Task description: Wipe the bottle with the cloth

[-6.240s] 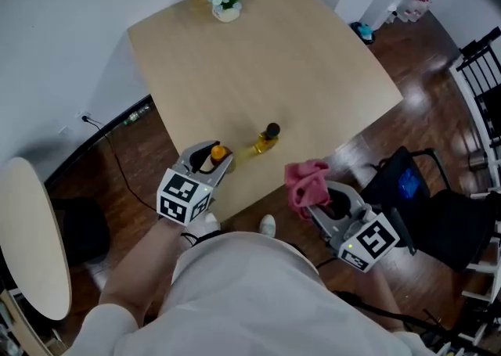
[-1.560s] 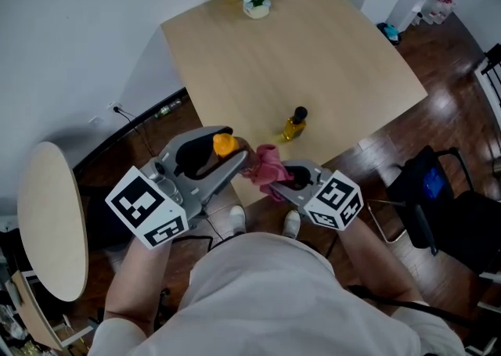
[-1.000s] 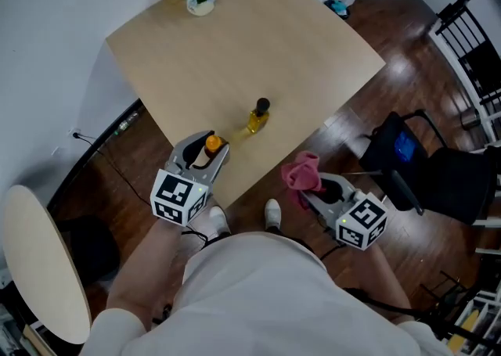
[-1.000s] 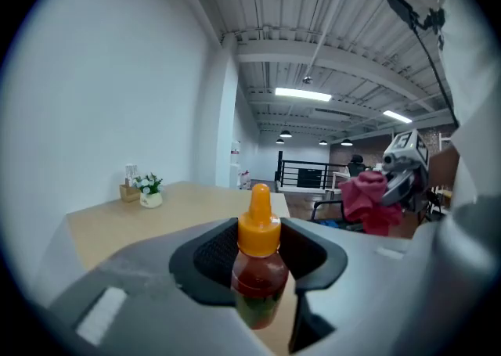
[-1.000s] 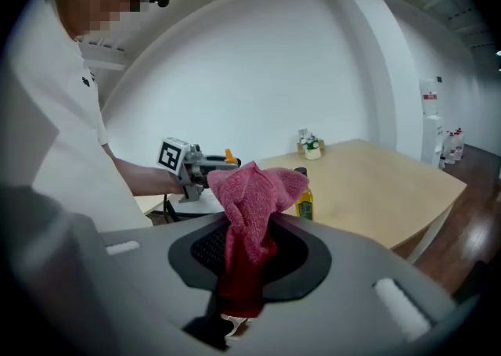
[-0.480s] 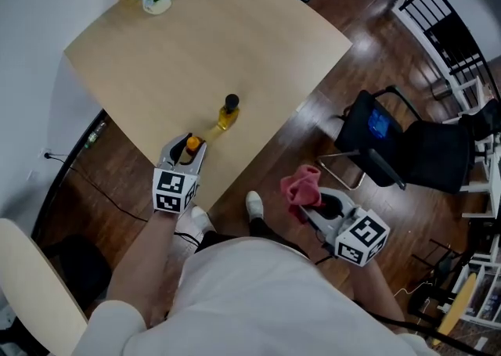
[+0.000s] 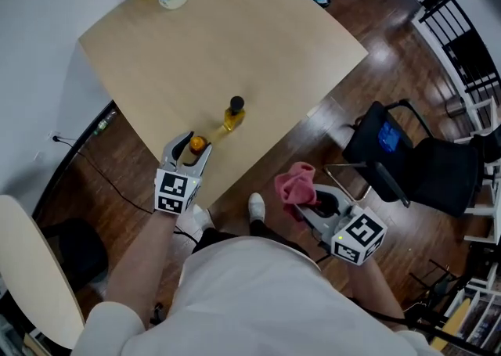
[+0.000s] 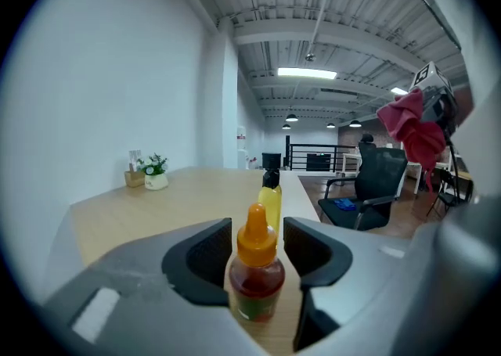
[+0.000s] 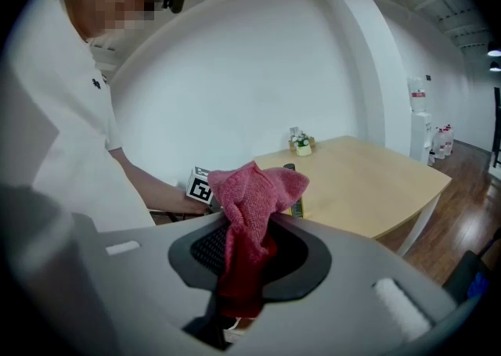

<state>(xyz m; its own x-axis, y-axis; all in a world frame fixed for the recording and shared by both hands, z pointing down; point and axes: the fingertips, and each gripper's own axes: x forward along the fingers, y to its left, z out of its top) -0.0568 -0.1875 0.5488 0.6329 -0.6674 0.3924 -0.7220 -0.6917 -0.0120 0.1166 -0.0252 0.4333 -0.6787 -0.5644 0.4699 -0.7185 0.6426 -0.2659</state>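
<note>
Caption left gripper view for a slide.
Left gripper, jaws opening around orange-capped bottle on table; yellow bottle behind.

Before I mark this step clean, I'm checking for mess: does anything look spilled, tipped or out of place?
Nothing stands out. The orange-capped bottle stands upright between the left gripper's opening jaws, near the table's edge; the yellow bottle is upright too. The pink cloth is clamped in the right gripper. No spill shows.
</note>
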